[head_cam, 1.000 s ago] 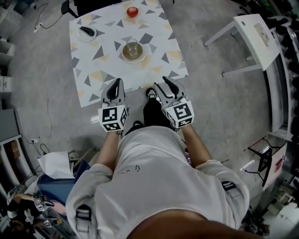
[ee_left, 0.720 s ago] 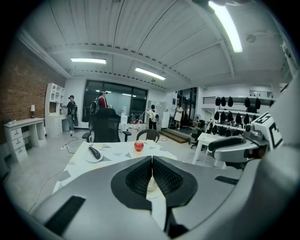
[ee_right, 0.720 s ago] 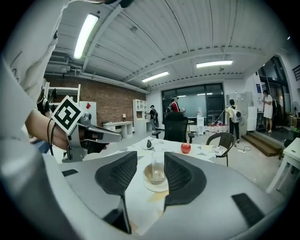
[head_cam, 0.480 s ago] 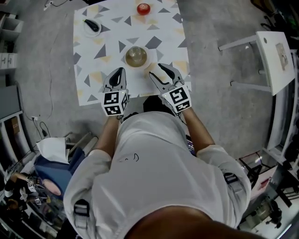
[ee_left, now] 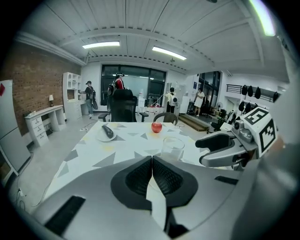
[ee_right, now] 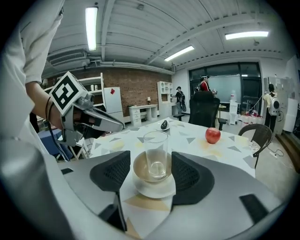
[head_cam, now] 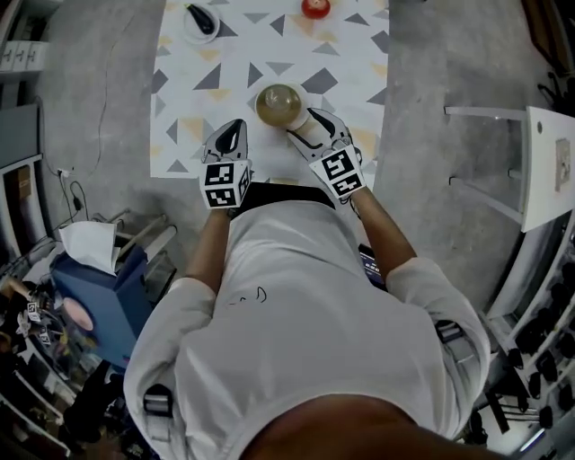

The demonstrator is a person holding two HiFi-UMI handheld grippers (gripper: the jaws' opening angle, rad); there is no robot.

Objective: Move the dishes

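me: white T-shirt (head_cam: 296, 332) fills the lower half of the head view, both arms reaching out to the near edge of the table (head_cam: 193, 99), which has a triangle-print cloth on it

left gripper (head_cam: 234, 130): sits over the near table edge, left of center. Its own view shows the jaws pressed right together (ee_left: 152, 164) with nothing in them

right gripper (head_cam: 310, 126): just right of the left one, jaws standing wide apart and they've just been opening. In its own view (ee_right: 150, 173) the dishes show in the gap, but the pads aren't pressing on anything

dishes: a clear glass (ee_right: 155, 152) stands upright in a small brown bowl (ee_right: 139, 169) on a white saucer (ee_right: 157, 191). In the head view the glass (head_cam: 278, 103) is at top center, just beyond the right gripper's tips

little plate (head_cam: 201, 20): far left corner of the table, dark thing lying on it, can't tell what it is

apple (head_cam: 314, 7): red, at the far edge, well apart from the glass

office chair (ee_left: 123, 105): black, behind the table's far side
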